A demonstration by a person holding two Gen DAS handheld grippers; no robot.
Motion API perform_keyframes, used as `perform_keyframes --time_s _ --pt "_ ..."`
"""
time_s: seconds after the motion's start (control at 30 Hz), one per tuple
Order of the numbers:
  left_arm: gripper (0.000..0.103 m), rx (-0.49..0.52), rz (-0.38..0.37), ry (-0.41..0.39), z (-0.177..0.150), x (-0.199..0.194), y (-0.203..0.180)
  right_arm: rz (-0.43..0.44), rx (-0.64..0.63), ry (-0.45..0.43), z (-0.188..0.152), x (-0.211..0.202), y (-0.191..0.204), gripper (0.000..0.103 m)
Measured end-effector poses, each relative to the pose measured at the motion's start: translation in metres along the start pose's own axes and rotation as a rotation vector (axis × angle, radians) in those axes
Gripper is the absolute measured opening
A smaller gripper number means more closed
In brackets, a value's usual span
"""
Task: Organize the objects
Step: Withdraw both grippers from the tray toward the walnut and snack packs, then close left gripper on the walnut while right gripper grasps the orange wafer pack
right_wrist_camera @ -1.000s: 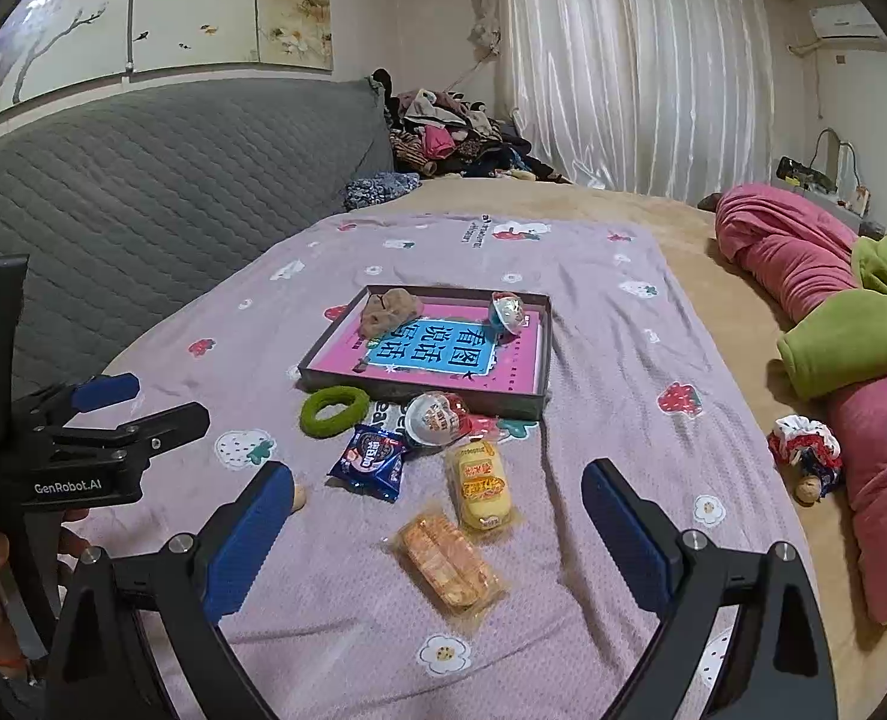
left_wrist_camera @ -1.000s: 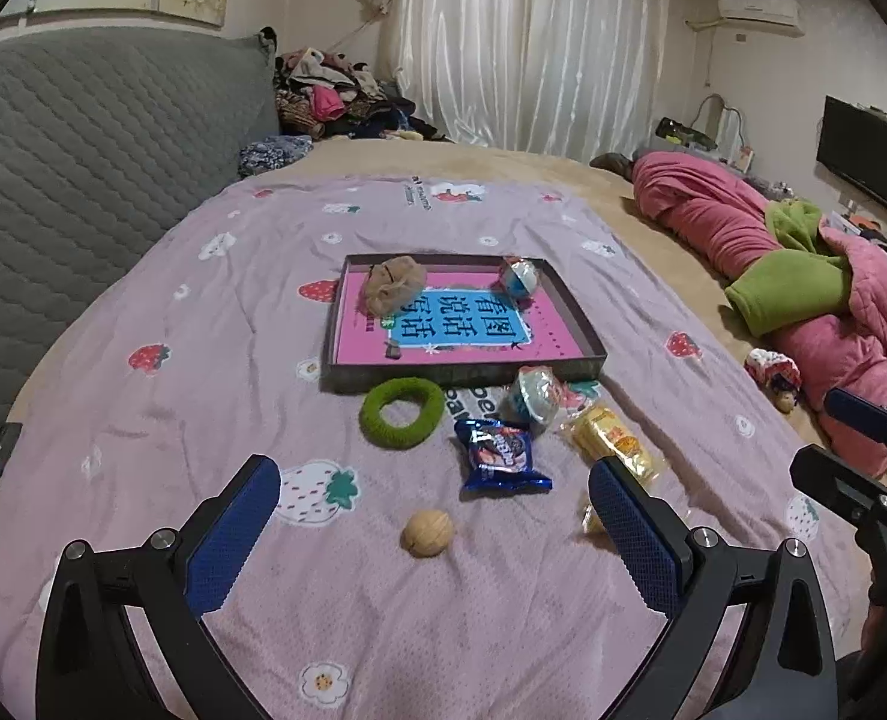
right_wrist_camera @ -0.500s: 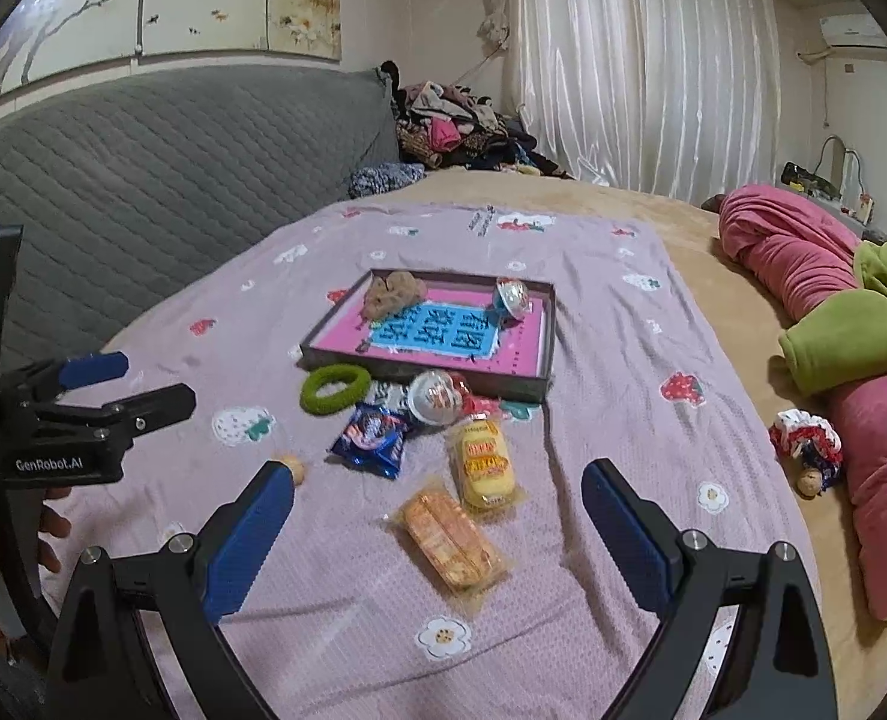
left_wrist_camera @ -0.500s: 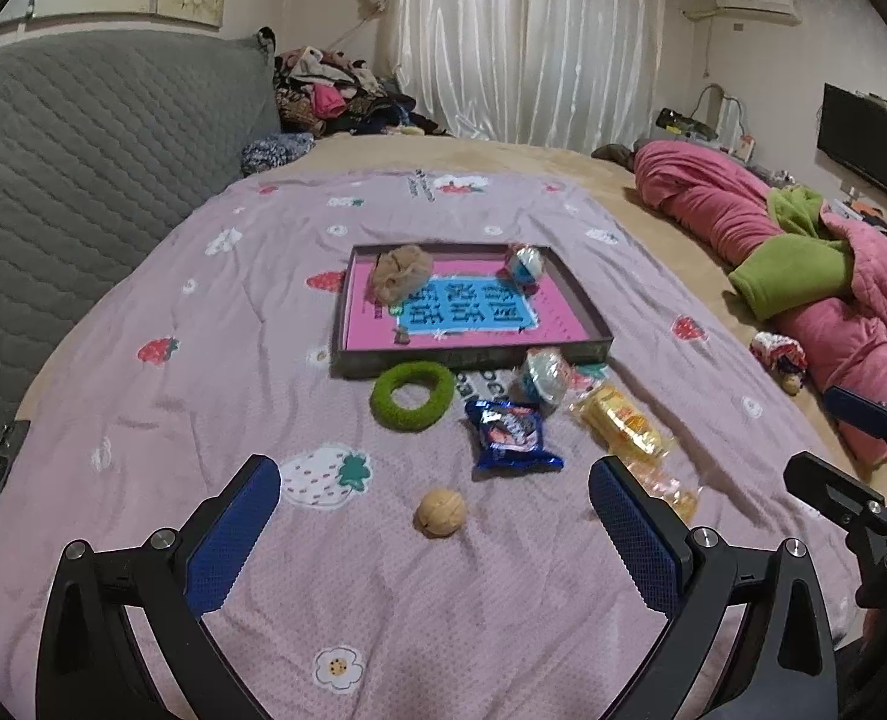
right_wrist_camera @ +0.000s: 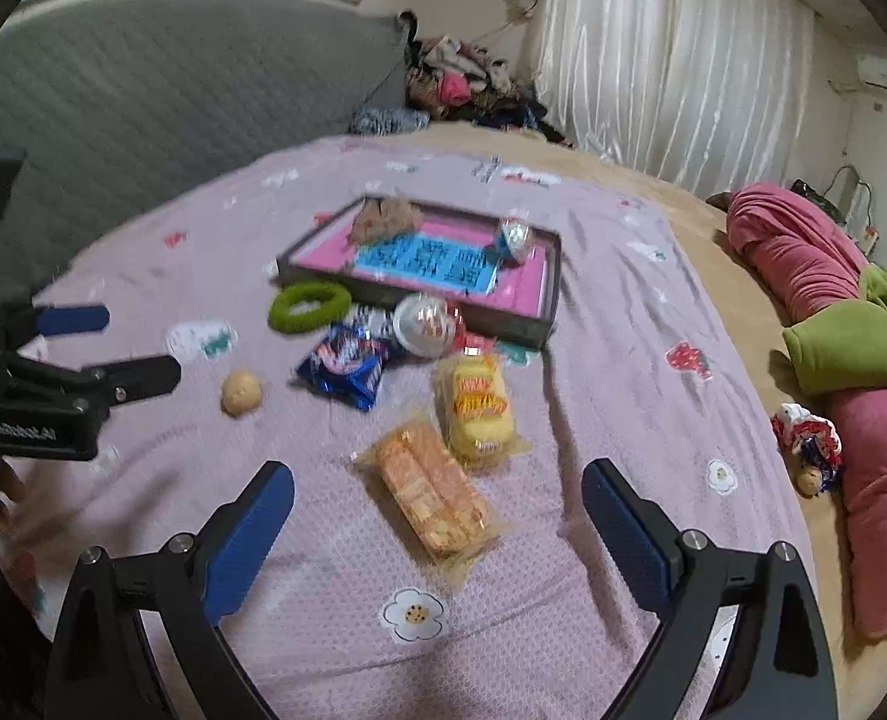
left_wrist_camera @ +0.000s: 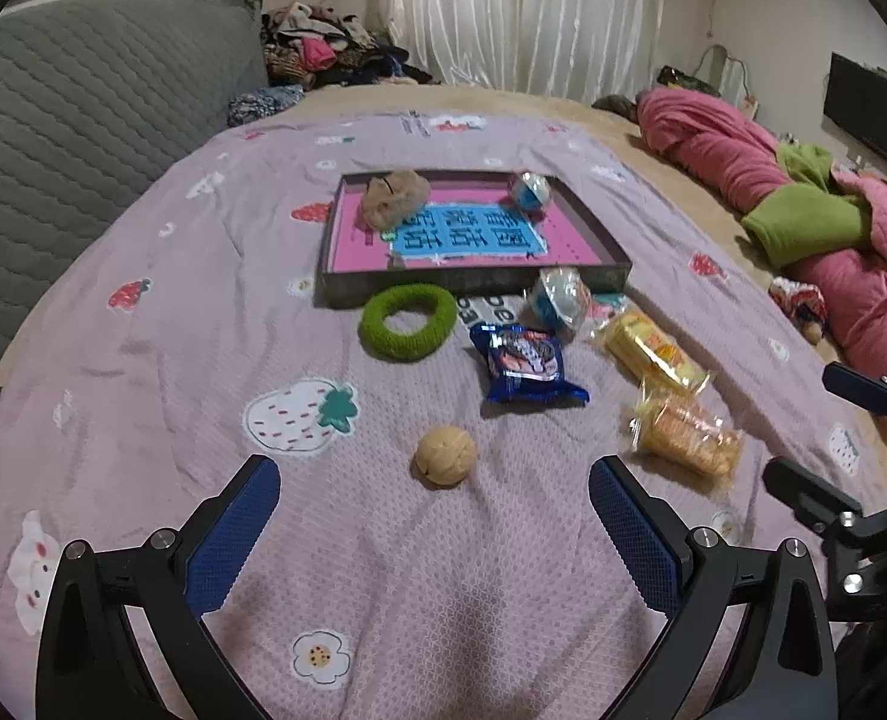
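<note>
A dark tray [left_wrist_camera: 473, 285] with a pink and blue bottom lies on the purple bedspread; a brown plush [left_wrist_camera: 394, 198] and a small capsule ball [left_wrist_camera: 529, 190] lie in it. In front of it lie a green ring [left_wrist_camera: 407, 321], a clear capsule ball [left_wrist_camera: 559, 299], a blue snack pack [left_wrist_camera: 524, 365], a yellow cake pack [left_wrist_camera: 650, 350], an orange cracker pack [left_wrist_camera: 686, 435] and a walnut [left_wrist_camera: 445, 456]. My left gripper [left_wrist_camera: 434, 528] is open, just short of the walnut. My right gripper [right_wrist_camera: 437, 519] is open, over the cracker pack [right_wrist_camera: 434, 495].
A grey quilted headboard [left_wrist_camera: 71, 102] runs along the left. A pink and green blanket roll [left_wrist_camera: 803, 222] and a small doll [left_wrist_camera: 800, 309] lie at the right. Clothes [left_wrist_camera: 323, 54] are piled at the far end by the curtain.
Both grippers have moved forward and down toward the items. The walnut now sits close between the left fingers' line, and the cracker pack lies between the right fingers.
</note>
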State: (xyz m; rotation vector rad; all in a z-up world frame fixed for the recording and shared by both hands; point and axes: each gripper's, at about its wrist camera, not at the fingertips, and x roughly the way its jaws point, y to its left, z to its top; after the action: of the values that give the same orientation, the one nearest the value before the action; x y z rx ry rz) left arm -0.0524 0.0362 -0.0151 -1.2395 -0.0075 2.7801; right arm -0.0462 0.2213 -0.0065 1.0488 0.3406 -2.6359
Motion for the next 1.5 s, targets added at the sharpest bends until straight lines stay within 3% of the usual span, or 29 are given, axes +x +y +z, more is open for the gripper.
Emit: perform_keyframes --time_s 0.23,0.7,1.23,1.5 --pt "0.103 0.033 0.005 0.034 -0.006 0.025 -0.005 -0.041 -0.042 0.075 -0.009 0.027 0.004 0.097" --pt "0.103 0.025 0.007 0.074 -0.007 0.057 -0.001 -0.001 -0.011 0.146 -0.012 0.060 0.001 0.097" --pt "0.103 0.047 0.020 0.084 -0.003 0.086 -0.004 0.017 0.069 0.164 -0.012 0.082 -0.014 0.097" --pt "0.103 0.057 0.001 0.087 -0.006 0.094 -0.004 0.036 0.066 0.192 -0.014 0.094 -0.010 0.091"
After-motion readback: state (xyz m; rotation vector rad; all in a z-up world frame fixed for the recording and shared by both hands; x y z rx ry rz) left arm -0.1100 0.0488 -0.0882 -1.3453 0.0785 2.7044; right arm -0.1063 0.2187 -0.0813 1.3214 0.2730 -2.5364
